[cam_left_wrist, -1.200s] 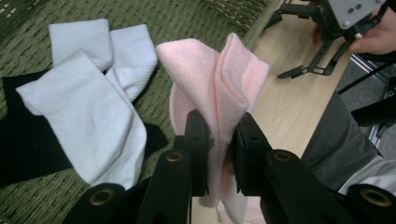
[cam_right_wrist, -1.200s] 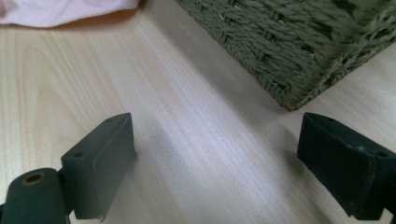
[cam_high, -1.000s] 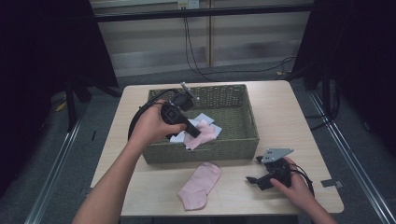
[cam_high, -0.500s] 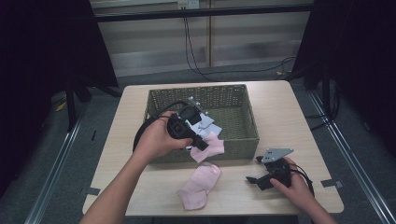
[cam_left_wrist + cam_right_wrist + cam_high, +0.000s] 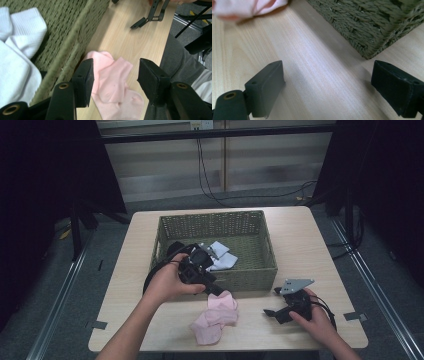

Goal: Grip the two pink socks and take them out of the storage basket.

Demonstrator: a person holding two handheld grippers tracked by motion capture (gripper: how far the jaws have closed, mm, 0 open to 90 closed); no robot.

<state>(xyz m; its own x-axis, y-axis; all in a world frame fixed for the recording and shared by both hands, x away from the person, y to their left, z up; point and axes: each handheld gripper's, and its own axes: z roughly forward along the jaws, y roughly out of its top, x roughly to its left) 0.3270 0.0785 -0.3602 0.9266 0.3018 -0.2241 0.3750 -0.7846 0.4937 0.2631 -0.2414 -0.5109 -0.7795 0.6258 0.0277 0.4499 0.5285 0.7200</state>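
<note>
Right below the left gripper (image 5: 113, 82), whose jaws stand wide apart with nothing between them, the soft pink socks (image 5: 113, 85) lie in a little heap on the pale wooden desk (image 5: 320, 245), just beside the front wall of the green woven basket (image 5: 260, 279). White folded socks (image 5: 220, 257) sit inside that basket, and its wall is close enough to bump. Farther off, the right gripper (image 5: 272, 312) rests on the desk with its jaws apart too, so the left one is nearer.
</note>
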